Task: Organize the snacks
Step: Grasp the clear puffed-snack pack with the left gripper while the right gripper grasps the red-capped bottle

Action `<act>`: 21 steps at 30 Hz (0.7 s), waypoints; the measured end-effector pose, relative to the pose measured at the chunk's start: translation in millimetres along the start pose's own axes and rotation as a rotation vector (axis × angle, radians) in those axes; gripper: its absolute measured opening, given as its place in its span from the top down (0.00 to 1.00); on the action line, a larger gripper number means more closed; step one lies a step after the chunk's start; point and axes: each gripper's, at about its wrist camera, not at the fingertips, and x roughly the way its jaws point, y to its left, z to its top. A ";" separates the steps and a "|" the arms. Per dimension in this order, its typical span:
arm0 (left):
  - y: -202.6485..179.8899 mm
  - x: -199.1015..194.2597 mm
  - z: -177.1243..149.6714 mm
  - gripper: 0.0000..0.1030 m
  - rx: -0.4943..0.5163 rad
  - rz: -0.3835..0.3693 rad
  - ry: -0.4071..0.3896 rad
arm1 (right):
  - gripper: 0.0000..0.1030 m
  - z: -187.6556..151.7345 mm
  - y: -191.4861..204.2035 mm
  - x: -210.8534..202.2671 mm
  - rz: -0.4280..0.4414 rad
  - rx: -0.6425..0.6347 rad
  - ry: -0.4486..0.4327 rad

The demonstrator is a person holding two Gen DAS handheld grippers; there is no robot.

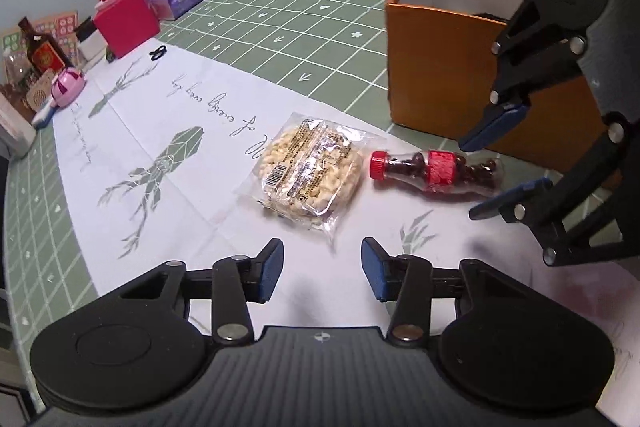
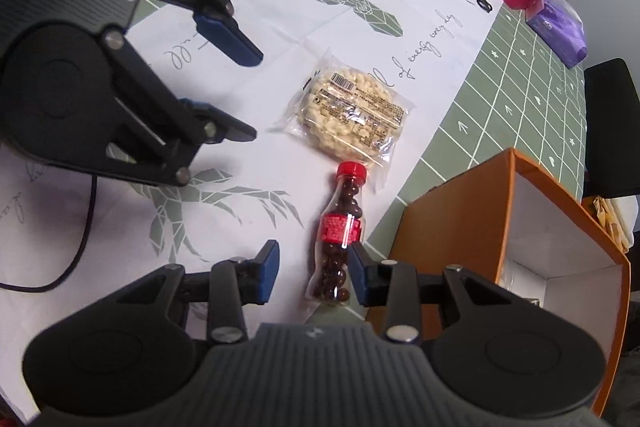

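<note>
Candy bottle [image 2: 338,235] — red cap, red label, dark round candies — lies on its side on the white printed runner [image 1: 168,131], cap just beside the clear-wrapped rice cracker pack [image 1: 308,173] and base near the open orange box [image 1: 436,67]. Right gripper [image 2: 314,273] straddles the bottle's lower end, fingers apart, right pad at the bottle and left pad clear. Left gripper [image 1: 322,273] hangs before the cracker pack, fingers apart, nothing between them.

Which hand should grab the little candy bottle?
Probably the right hand-held gripper: its open fingers already straddle the candy bottle. The left hand-held gripper faces the rice cracker pack instead.
</note>
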 end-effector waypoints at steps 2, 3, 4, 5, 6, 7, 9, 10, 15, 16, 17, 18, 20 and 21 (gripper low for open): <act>2.2 5.4 -0.6 0.49 -0.026 -0.009 -0.018 | 0.66 0.8 -2.8 4.4 0.002 0.000 0.007; 2.3 8.0 -0.4 0.49 -0.038 -0.010 -0.030 | 0.66 1.1 -4.0 6.2 0.002 -0.001 0.011; 2.5 10.3 -0.4 0.49 -0.049 -0.007 -0.039 | 0.66 1.4 -5.0 8.2 0.000 -0.003 0.016; 2.7 12.9 -0.2 0.49 -0.060 -0.009 -0.042 | 0.67 2.0 -6.0 10.3 -0.004 -0.006 0.021; 2.9 16.5 0.8 0.49 -0.073 -0.016 -0.037 | 0.68 2.4 -6.5 12.0 -0.003 -0.010 0.025; 3.1 19.9 0.9 0.49 -0.083 -0.019 -0.034 | 0.68 2.9 -6.9 14.1 0.001 -0.011 0.030; 2.7 26.5 0.7 0.56 -0.097 -0.013 -0.027 | 0.69 3.2 -5.5 16.6 -0.006 -0.018 0.032; 2.6 28.7 0.5 0.59 -0.106 -0.010 -0.024 | 0.68 3.4 -3.9 18.2 -0.015 -0.029 0.032; 3.8 32.9 -0.1 0.75 -0.168 -0.008 -0.031 | 0.69 2.6 1.4 24.0 -0.042 -0.064 0.037; 3.4 33.5 -0.4 0.77 -0.175 -0.009 -0.030 | 0.71 2.2 2.2 25.2 -0.048 -0.068 0.041; 2.9 33.5 -0.6 0.83 -0.183 -0.009 -0.033 | 0.71 1.8 3.0 25.3 -0.053 -0.071 0.041; 2.9 33.7 -0.4 0.91 -0.189 -0.006 -0.033 | 0.72 1.4 3.8 24.7 -0.054 -0.074 0.038; 1.1 33.0 -0.8 0.96 -0.192 0.001 -0.032 | 0.72 0.7 4.6 23.4 -0.051 -0.076 0.036; 0.1 31.9 -1.6 0.97 -0.191 -0.002 -0.033 | 0.72 0.2 4.7 23.0 -0.050 -0.076 0.035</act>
